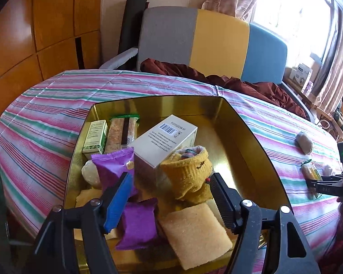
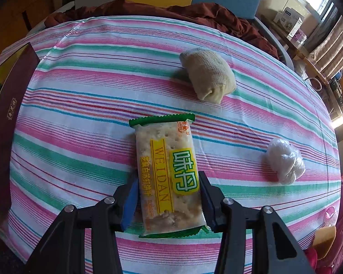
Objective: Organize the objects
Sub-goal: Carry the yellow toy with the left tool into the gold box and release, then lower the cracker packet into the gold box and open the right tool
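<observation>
- The right tongs [image 2: 169, 196] are closed on a clear-wrapped cracker packet with green ends and a yellow label [image 2: 169, 178], both pads pressed against its long sides over the striped pink, green and white cloth of the desk [image 2: 80, 105].
- The left tongs [image 1: 169, 189] are held apart above a gold-lined rectangular tin box [image 1: 247, 146], with nothing gripped between them.
- Just beneath the left tongs, a purple foil snack pouch [image 1: 137, 223] and a pale yellow sponge block [image 1: 194, 235] are seen lying in the box.
- Further in, a mustard-yellow knitted sock [image 1: 189, 173], a white cardboard carton with a barcode [image 1: 164, 143] and a second cracker packet [image 1: 121, 134] are seen in the box.
- Beyond the held packet, a rolled beige sock [image 2: 208, 75] and a knotted white plastic bag [image 2: 285, 162] are seen on the cloth, well apart.
</observation>
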Demonstrator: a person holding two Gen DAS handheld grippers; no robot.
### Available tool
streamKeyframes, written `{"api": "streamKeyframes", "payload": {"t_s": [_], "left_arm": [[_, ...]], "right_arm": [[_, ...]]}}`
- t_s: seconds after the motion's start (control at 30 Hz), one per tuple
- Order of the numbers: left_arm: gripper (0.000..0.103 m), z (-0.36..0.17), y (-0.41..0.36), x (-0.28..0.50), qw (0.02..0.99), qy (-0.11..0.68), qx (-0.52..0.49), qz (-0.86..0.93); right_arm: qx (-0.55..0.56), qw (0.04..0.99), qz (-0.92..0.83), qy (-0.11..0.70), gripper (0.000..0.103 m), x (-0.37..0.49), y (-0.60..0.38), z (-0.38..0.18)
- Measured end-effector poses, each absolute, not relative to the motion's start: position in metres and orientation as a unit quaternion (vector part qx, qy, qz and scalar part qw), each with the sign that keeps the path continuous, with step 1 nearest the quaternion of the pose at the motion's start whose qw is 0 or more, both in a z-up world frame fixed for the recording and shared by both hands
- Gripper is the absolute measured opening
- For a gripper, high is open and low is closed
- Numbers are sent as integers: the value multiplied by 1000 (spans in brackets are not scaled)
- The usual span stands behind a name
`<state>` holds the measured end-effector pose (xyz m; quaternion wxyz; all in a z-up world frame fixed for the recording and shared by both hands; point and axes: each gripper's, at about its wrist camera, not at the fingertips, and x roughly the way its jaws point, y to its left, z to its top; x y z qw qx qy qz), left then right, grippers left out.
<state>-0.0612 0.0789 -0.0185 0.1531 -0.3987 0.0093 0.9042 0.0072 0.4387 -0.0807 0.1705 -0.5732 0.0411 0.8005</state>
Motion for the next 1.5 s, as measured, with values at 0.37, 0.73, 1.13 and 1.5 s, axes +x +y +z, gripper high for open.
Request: {"api": "streamKeyframes", "payload": {"t_s": [0.37,0.73,1.13,1.5], "left_arm": [[71,-17,64,-51,154,8,-385,910],[73,-15,38,-50,135,-9,-379,915],[81,-14,8,-54,104,-31,-378,919],[87,-10,-5,-57,87,-40,-372,923]], "right_arm": [[-571,108,809,86,48,1,388,-78],[-498,36,860,107,49,-41,341,-20],[-514,-37,857,24,49,-101,226,-12],[-550,-46,832,52,49,-143,195,-55]]}}
